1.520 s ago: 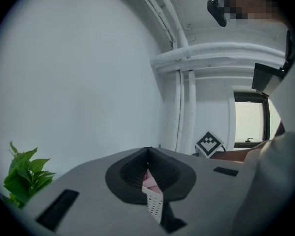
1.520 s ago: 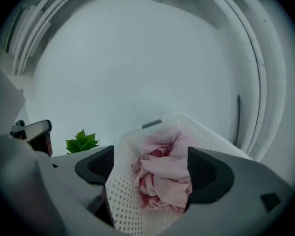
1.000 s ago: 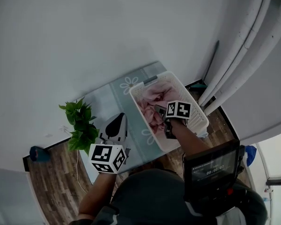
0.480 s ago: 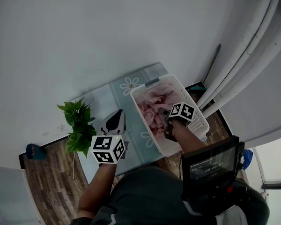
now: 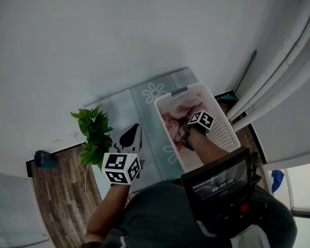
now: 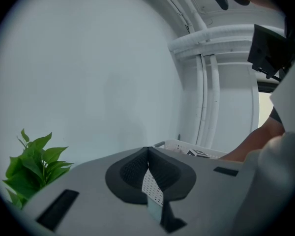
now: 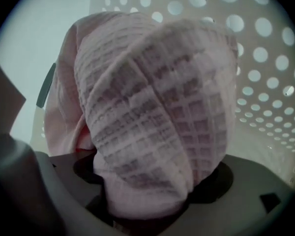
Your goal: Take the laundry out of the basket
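Plant (image 5: 93, 136): green leaves at the far left, by the edge of the counter (image 5: 144, 99).
Left gripper (image 5: 136, 127): it waits over the counter, next to the plant. Its jaws are pressed together with nothing in them.
Laundry (image 5: 174, 122): soft pink cloth, still piled inside the basket.
Right gripper (image 5: 184, 134): down in the pile. Its jaws are clamped on a fold of pink waffle cloth (image 7: 152, 112).
Basket (image 5: 228, 133): white with lots of holes, on the right end of the counter.
What changed: in the last 1 second my right gripper tipped lower into the pile, and my left one barely moved.
What it means: I think I have my grip. Next I lift the cloth up over the rim.
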Demonstrator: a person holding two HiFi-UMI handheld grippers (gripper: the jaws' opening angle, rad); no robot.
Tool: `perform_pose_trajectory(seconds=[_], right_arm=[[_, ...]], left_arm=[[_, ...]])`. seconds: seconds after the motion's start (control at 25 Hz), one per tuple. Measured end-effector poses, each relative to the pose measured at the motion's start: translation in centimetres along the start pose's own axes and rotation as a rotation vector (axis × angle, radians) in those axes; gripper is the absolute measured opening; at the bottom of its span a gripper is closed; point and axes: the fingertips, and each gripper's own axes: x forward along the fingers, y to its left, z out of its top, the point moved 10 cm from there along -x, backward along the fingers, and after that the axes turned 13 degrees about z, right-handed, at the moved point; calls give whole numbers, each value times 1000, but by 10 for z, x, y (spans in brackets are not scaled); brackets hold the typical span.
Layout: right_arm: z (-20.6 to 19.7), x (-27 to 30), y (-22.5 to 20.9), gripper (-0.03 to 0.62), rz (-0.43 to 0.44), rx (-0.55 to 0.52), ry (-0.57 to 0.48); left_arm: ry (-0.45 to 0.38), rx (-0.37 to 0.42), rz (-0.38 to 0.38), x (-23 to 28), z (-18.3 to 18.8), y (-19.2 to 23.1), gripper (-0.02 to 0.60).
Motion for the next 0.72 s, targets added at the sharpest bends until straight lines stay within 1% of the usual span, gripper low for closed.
perform_pose_trajectory(seconds=[0.08, 0.28, 0.4, 0.56, 0.72], right_arm=[[2, 3, 1, 482, -26, -27, -10], [2, 10, 5, 360, -54, -135, -44], [0, 11, 7, 313, -45, -169, -76], [0, 9, 9, 278, -50, -220, -104], [-1, 3, 17, 261, -45, -276, -123]], left_arm=[[5, 2, 12, -2, -1, 2, 9], [19, 0, 30, -8, -8, 8, 9], [23, -3, 39, -13, -10, 11, 9], [4, 9, 37, -20, -8, 11, 9], [-19, 20, 39, -29, -3, 16, 9]])
